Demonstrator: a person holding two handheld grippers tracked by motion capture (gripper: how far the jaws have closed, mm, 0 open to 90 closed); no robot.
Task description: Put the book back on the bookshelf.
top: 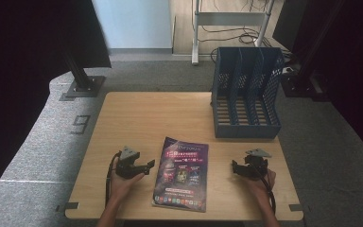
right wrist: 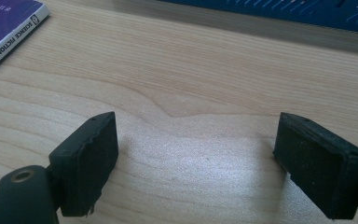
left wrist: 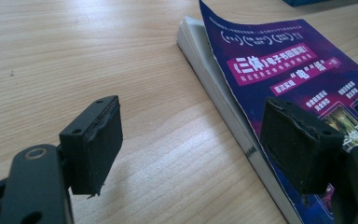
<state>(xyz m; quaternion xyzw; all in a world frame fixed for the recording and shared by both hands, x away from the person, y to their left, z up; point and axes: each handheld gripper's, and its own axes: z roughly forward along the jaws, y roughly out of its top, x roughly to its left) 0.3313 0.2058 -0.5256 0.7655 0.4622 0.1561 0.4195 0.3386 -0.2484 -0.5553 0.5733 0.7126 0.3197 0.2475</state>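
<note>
A purple-covered magazine (top: 182,174) lies flat at the front middle of the wooden table (top: 137,118). My left gripper (top: 147,166) rests just left of it, open, jaws pointing at its page edge. In the left gripper view the magazine (left wrist: 279,79) runs along the right, its cover corner lifted a little, and my left gripper (left wrist: 193,149) holds nothing. My right gripper (top: 234,168) sits right of the magazine, open and empty. The right gripper view has my right gripper (right wrist: 196,163) over bare wood, with the magazine's spine (right wrist: 9,32) at the top left.
A blue slotted file rack (top: 246,92) stands at the table's back right; its base (right wrist: 279,11) crosses the top of the right gripper view. Black stands and cables are on the floor beyond the table.
</note>
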